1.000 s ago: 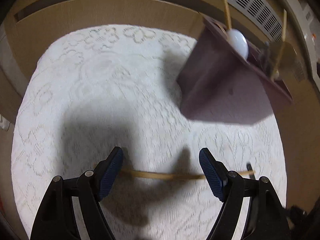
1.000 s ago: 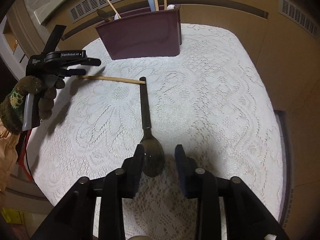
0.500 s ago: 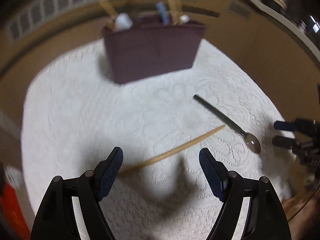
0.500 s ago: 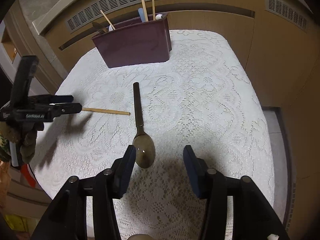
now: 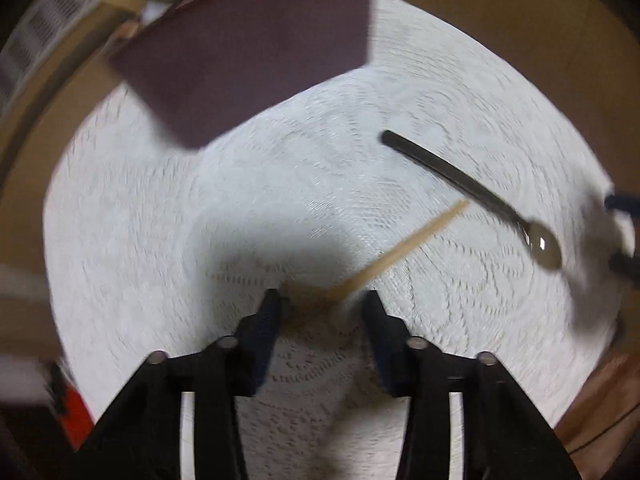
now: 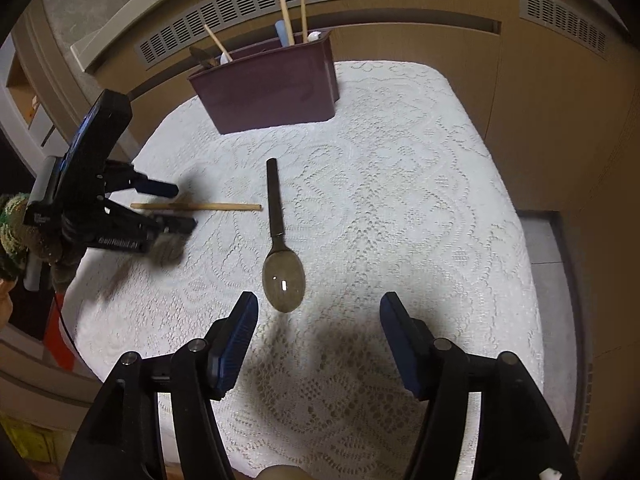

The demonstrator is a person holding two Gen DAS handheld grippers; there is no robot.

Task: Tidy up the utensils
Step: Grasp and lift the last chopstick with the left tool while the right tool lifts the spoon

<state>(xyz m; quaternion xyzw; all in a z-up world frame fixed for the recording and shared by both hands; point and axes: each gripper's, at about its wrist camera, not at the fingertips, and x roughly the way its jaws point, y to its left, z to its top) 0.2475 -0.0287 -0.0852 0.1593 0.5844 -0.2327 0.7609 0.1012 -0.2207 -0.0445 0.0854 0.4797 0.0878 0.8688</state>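
- Two loose utensils lie on the white lace cloth (image 6: 400, 168): a wooden chopstick (image 6: 200, 207) and a dark metal spoon (image 6: 280, 248).
- Spoon lies near the middle of the cloth, bowl toward the right gripper (image 6: 316, 322), handle pointing at the bin (image 6: 268, 88).
- Chopstick lies crosswise, left of the spoon handle; its tip ends just beside the handle, and whether they touch is unclear.
- Left gripper (image 5: 322, 306) points steeply down over the chopstick's near end, jaws closing, with the stick between them; blur hides whether the pads press on it yet.
- From the right wrist view, the left gripper (image 6: 176, 206) straddles the stick's far-left part, held by a hand in a knitted glove (image 6: 16, 232).
- Right gripper jaws stand wide and are opening, with nothing between them; the spoon bowl lies just ahead of the fingertips.
- Maroon bin stands at the far edge of the cloth, with chopsticks and a few other utensils standing upright in it.
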